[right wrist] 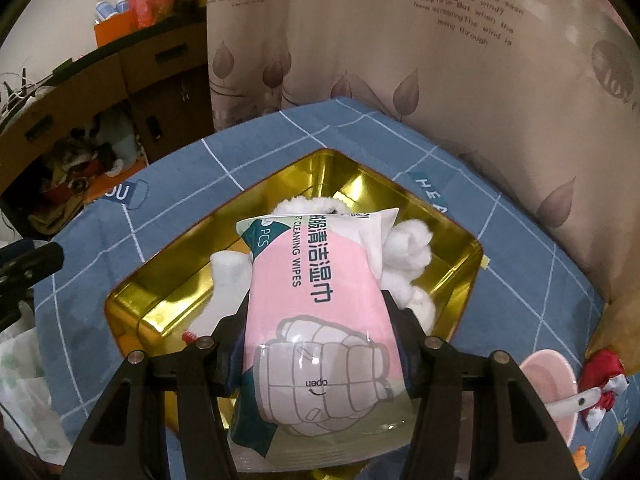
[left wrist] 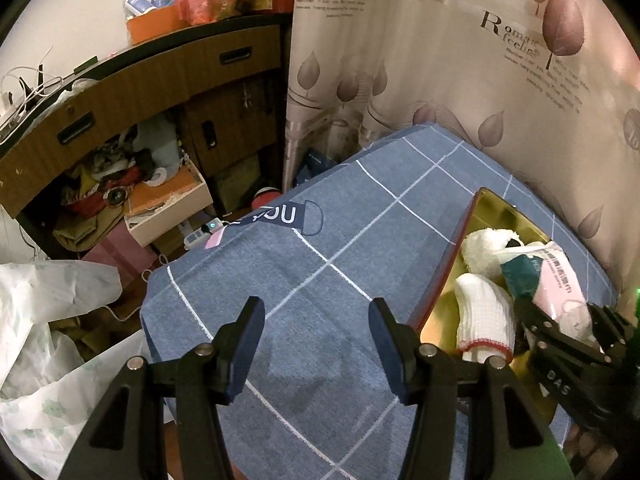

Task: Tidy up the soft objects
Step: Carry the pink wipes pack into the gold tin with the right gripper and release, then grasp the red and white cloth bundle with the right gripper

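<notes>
Right wrist view: nearest the lens, the right gripper [right wrist: 318, 320] is seen pinching a pink pack of cleaning wipes [right wrist: 316, 280] by its two sides, both pads pressed into the wrapper. The pack is held lengthwise over a gold tray [right wrist: 460, 256], its far end lying above the things already inside. Under and beyond it, a white knit glove [right wrist: 228, 272] with a red cuff is seen at the left of the tray, and a fluffy white plush toy [right wrist: 412, 256] at the right. The tray is set on a blue checked cloth [right wrist: 520, 248]. A pink bowl [right wrist: 548, 376] with a white spoon is found near the right edge, beside a red-and-white bow [right wrist: 604, 380].

In the left wrist view, the left gripper [left wrist: 316, 344] is held with its jaws spread wide and nothing between them, above bare cloth beside the tray's left rim. Farther out, a dark blue face mask [left wrist: 296, 214] is laid near the far edge of the cloth. Behind it, a leaf-printed curtain [left wrist: 460, 60] and a cluttered wooden cabinet [left wrist: 160, 92] are seen.
</notes>
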The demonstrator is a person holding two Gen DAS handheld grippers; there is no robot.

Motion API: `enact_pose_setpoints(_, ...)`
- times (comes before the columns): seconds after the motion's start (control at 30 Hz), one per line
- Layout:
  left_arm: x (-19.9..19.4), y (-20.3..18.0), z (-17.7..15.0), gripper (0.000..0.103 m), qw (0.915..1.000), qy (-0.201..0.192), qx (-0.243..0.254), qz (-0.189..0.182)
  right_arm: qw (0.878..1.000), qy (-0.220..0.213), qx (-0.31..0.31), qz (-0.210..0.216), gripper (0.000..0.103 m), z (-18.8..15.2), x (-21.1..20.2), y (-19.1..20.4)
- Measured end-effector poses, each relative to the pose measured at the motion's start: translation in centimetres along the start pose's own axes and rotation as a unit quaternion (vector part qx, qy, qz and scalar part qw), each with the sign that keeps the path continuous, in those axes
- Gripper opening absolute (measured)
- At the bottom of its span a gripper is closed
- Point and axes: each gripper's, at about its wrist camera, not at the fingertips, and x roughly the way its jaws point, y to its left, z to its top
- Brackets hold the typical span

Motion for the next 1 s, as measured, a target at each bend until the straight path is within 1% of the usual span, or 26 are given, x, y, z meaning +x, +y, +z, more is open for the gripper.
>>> enact_pose_setpoints(0.2,0.3,-0.3,-0.1,0.055,1.0000,0.003,0.005,0.002,1.000,0.014,-0.003,0.005,0.058,-0.4,1.2,0.7)
enact_pose_setpoints(0.27,0.3,-0.3,-0.1,0.055,1.0000,0.003,0.005,0.002,1.000,0.013,-0.006,0.001,0.063,-0.6,1.2,0.9)
enact_pose_setpoints(0.33,0.3,-0.5,-0.1,0.055,1.0000,0.003,0.008,0.002,1.000,0.009,-0.006,-0.004,0.073,-0.5,1.1,0.9)
enact_pose_setpoints(0.4,0.3,-0.6,-0.1,0.055,0.9999,0.002,0.010,0.001,1.000,-0.004,-0.004,-0.008,0.075,-0.4,0.4,0.9)
enact_pose_setpoints(0.5,0.4,-0.7,-0.2,0.055,0.9999,0.003,0.014,0.001,1.000,-0.016,-0.002,-0.011,0.076,-0.1,-0.8,0.7)
enact_pose_setpoints(0.77,0.2,-0.8,-0.2,0.055,0.9999,0.000,0.017,0.000,0.998,-0.061,0.020,0.013,0.076,-0.2,-5.9,-0.2)
enact_pose_setpoints(0.9,0.2,-0.8,-0.2,0.055,0.9998,-0.001,0.018,0.000,0.997,-0.076,0.027,0.008,0.076,-1.5,-8.7,-1.3)
enact_pose_setpoints(1.0,0.1,-0.9,-0.3,0.055,0.9998,-0.003,0.021,0.000,0.996,-0.081,0.041,-0.004,0.076,-3.1,-10.4,-3.2)
